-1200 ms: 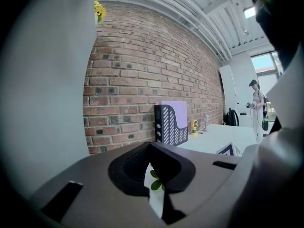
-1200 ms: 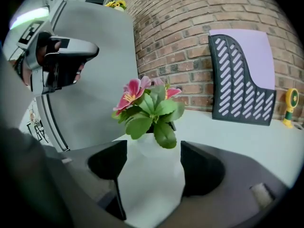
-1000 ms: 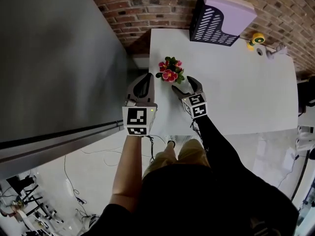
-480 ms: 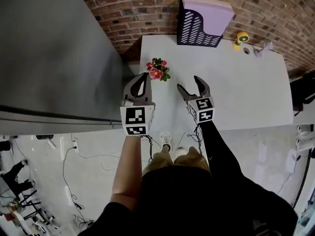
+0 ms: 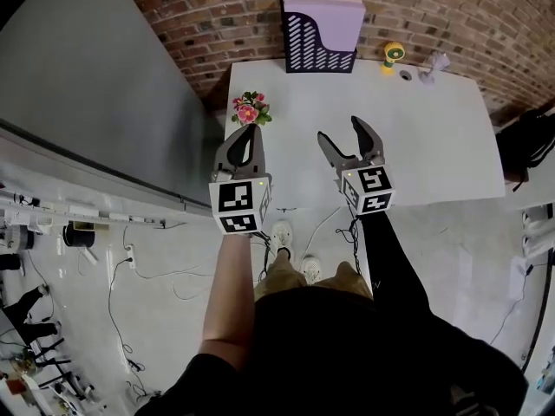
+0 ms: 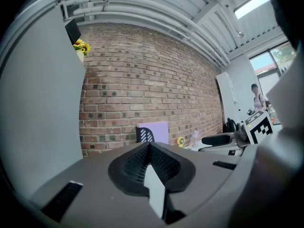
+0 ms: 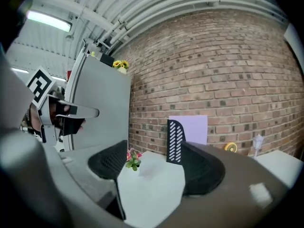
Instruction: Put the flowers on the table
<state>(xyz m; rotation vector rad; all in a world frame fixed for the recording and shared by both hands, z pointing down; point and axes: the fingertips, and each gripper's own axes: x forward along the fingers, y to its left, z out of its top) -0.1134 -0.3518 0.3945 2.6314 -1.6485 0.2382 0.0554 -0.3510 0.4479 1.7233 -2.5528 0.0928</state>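
Note:
A small bunch of pink flowers with green leaves [image 5: 249, 109] stands upright on the white table [image 5: 416, 137], at its left edge. In the right gripper view the flowers [image 7: 133, 158] show beyond the left jaw, well apart from it. My left gripper [image 5: 246, 133] is shut with nothing in it and hangs just short of the flowers, over the table's front edge. My right gripper [image 5: 342, 132] is open and empty, off to the right of the flowers. In its own view the left gripper [image 6: 149, 148] has its jaws pressed together, while the right gripper [image 7: 156, 167] frames only bare table.
A purple and black file holder [image 5: 319, 35] stands at the table's back against the brick wall. A yellow toy [image 5: 394, 53] and a small white object [image 5: 434, 61] sit at the back right. A tall grey cabinet [image 5: 104, 85] flanks the table's left. Cables lie on the floor [image 5: 130, 276].
Both grippers have drawn back from the table toward the person. The right gripper has moved away from the flowers, which stay standing on the table.

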